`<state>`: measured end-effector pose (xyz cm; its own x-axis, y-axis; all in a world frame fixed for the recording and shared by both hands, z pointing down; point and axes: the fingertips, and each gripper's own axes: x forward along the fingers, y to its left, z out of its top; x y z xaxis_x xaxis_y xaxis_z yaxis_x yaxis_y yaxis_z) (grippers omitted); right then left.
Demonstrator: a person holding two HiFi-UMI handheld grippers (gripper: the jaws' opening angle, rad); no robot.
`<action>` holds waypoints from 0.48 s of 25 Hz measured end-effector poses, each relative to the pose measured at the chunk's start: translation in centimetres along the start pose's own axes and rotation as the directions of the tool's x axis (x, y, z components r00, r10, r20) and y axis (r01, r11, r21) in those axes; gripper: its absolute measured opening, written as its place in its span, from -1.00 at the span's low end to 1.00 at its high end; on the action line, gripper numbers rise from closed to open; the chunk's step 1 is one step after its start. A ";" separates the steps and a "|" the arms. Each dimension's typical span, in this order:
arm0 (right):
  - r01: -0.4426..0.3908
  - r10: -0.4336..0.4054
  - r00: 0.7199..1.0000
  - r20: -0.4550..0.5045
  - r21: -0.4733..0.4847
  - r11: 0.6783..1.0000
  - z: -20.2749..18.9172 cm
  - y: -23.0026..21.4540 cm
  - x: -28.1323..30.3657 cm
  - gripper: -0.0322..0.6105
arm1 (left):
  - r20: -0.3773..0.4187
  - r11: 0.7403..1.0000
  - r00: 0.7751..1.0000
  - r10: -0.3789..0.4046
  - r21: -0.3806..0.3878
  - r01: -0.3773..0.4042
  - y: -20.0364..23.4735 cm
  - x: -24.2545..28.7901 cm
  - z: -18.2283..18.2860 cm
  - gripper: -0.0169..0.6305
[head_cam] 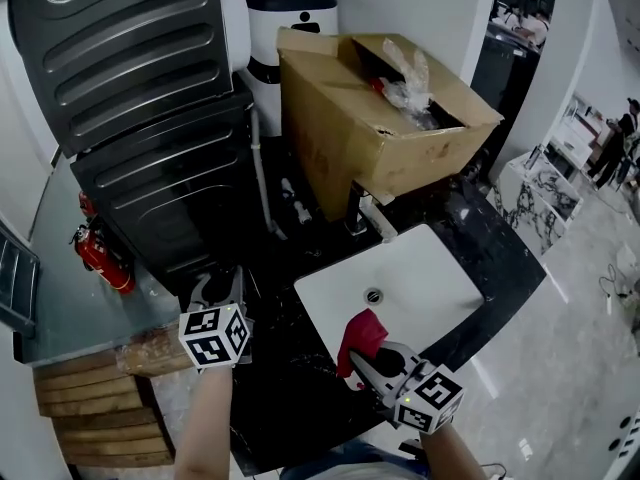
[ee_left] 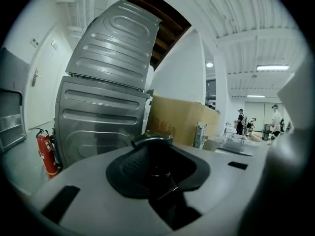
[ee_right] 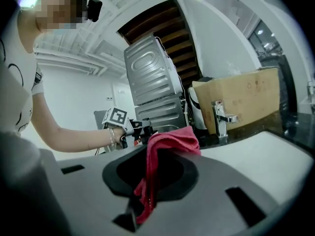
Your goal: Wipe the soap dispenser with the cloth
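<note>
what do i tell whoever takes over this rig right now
Left gripper: shut on a dark pump-topped bottle, apparently the soap dispenser, held over the black counter left of the sink.
Right gripper: shut on the red cloth, over the sink's near edge.
Done: both things are in hand.
Left: cloth and dispenser are apart, with no wiping contact. Bring them together and wipe the dispenser.
</note>
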<state>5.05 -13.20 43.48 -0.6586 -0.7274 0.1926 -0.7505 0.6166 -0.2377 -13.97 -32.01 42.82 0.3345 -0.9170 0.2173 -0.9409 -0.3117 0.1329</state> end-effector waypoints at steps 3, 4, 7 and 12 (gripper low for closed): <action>0.031 -0.030 0.999 -0.028 0.019 0.999 -0.8 -0.8 0.5 -0.75 | -0.025 0.998 1.000 0.009 0.056 -0.008 1.3 2.0 -0.8 -0.62; 0.040 -0.039 0.999 -0.034 0.027 0.999 -0.9 -1.1 0.8 -0.75 | -0.033 0.998 0.999 0.011 0.068 -0.009 1.7 2.5 -1.2 -0.62; 0.056 -0.054 0.998 -0.040 0.056 0.997 -1.2 -1.7 2.2 -0.75 | -0.030 0.998 1.000 0.011 0.062 -0.010 2.8 3.4 -2.0 -0.62; 0.026 -0.023 0.998 -0.055 0.061 0.998 -1.5 -1.0 5.6 -0.75 | 0.028 0.997 1.000 -0.006 0.077 0.004 3.3 3.8 -1.9 -0.61</action>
<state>2.00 -17.41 46.21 -0.6435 -0.7236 0.2496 -0.7626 0.5779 -0.2906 -15.70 -36.01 45.93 0.3383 -0.9218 0.1891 -0.9410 -0.3333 0.0587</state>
